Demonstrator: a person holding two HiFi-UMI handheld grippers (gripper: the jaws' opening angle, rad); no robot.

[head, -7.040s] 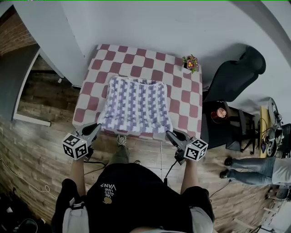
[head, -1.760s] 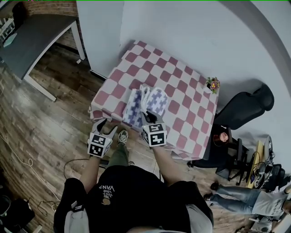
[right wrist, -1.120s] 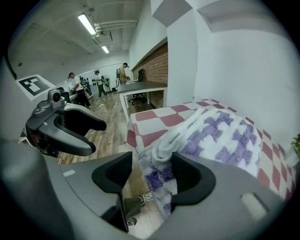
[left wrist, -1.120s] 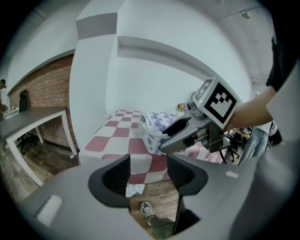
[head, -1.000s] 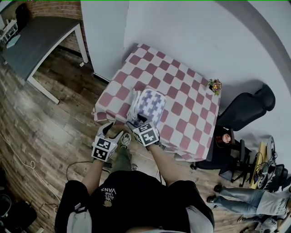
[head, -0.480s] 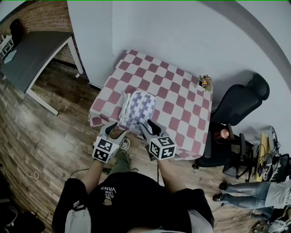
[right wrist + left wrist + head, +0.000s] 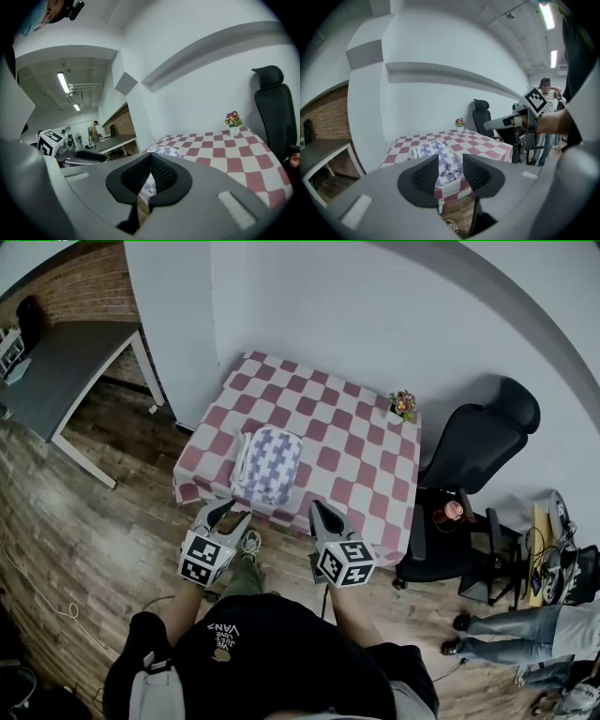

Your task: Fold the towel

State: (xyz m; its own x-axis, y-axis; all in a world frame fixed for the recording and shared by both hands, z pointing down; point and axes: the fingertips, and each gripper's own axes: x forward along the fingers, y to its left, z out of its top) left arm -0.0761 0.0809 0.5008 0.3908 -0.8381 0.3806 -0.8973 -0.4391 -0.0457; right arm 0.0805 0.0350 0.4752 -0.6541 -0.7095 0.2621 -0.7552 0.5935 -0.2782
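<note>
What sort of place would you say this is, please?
Probably an office or studio workroom: a black office chair, a grey desk by a brick wall, and a checked-cloth table.

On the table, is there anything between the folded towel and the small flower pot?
Nothing stands there. Between the folded towel and the flower pot there is only bare checkered tablecloth, as the head view shows.
</note>
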